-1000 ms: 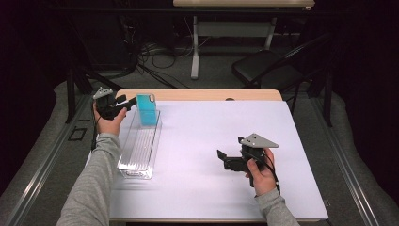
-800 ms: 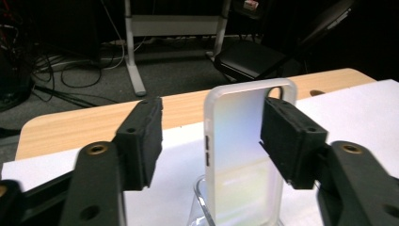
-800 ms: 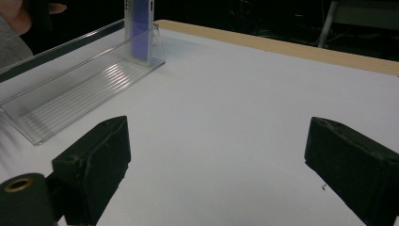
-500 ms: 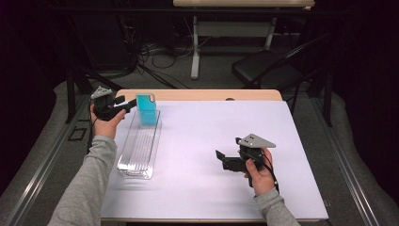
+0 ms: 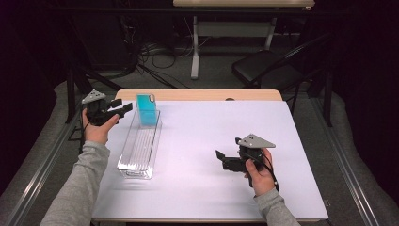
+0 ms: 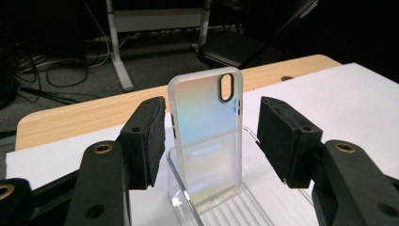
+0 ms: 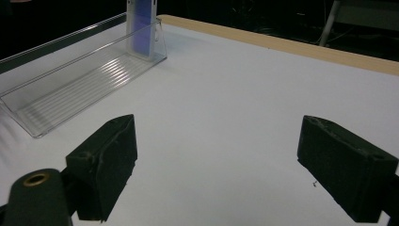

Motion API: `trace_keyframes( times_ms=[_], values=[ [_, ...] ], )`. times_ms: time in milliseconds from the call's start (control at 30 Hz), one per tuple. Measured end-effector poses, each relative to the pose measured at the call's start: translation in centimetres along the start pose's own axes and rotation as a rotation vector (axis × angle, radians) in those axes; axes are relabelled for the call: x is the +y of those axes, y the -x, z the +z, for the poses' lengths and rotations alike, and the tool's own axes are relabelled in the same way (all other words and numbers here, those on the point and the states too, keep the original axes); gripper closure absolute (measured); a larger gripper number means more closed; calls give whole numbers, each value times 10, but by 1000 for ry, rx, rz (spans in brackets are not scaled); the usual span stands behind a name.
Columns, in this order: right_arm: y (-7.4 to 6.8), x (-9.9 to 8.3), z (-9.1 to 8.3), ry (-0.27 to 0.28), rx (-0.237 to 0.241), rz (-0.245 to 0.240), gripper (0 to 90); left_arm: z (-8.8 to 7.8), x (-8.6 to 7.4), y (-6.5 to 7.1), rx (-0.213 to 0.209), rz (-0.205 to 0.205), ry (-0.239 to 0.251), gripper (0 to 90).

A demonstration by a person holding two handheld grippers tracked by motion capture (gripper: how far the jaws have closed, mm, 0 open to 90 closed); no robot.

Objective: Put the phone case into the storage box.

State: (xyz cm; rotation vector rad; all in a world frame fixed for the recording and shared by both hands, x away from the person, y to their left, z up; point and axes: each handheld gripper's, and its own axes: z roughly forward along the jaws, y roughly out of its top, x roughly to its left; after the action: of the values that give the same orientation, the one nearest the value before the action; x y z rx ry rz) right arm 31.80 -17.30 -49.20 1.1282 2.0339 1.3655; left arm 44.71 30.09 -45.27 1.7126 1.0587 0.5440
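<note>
A translucent phone case [image 5: 147,110] with a teal sheen stands upright at the far end of a clear ribbed tray [image 5: 139,150]. My left gripper [image 5: 123,107] hovers just left of the case, open and apart from it; its jaws have just been closing a little with nothing pressed between them. In the left gripper view the case [image 6: 207,136] stands beyond the open gripper [image 6: 212,141], in the tray [image 6: 221,212]. My right gripper [image 5: 222,160] is low over the white table, open; its jaws have just been closing slightly on nothing. The right gripper view shows the open gripper [image 7: 216,165], the tray [image 7: 70,89] and the case [image 7: 141,28].
The white table top [image 5: 211,127] has a wooden strip [image 5: 197,94] along its far edge. Beyond it stand a black chair [image 5: 268,70], a desk leg [image 5: 195,52] and floor cables [image 5: 150,52]. A metal rail [image 5: 42,160] runs along the table's left side.
My left gripper has drawn back to the left and slightly up, away from the phone case, which stays upright in the tray. The right hand has kept still.
</note>
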Motion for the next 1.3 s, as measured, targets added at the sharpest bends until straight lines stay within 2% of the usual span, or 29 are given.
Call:
trace_keyframes(
  times_ms=[133,200,333,400,467,533,733,833,933,1100,1300],
  values=[
    [0,0,-4,-1,-1,-12,121,-11,-2,4,-27,-26,16,428],
    [-1,-1,-6,-4,-3,-17,121,-17,-3,8,-26,-20,15,423],
    [0,-2,-11,-7,-11,-35,120,-27,-5,17,-34,-28,15,338],
    [1,-3,-15,-12,-13,-37,117,-33,-7,21,-38,-17,12,303],
    [3,-5,-19,-16,-18,-35,84,-38,-8,25,-48,-3,10,280],
    [6,-8,-24,-15,-20,-39,50,-44,-10,29,-64,-10,12,236],
    [15,-18,-37,-21,-42,-17,0,-61,-15,39,-58,4,28,200],
    [19,-21,-43,-16,-55,11,0,-69,-19,44,-81,11,23,154],
    [23,-24,-50,-8,-65,26,0,-76,-26,47,-107,6,28,154],
    [29,-29,-58,-11,-77,47,0,-84,-38,50,-121,-13,32,150],
    [36,-36,-65,-13,-108,67,0,-92,-55,56,-157,11,41,77]
  ],
)
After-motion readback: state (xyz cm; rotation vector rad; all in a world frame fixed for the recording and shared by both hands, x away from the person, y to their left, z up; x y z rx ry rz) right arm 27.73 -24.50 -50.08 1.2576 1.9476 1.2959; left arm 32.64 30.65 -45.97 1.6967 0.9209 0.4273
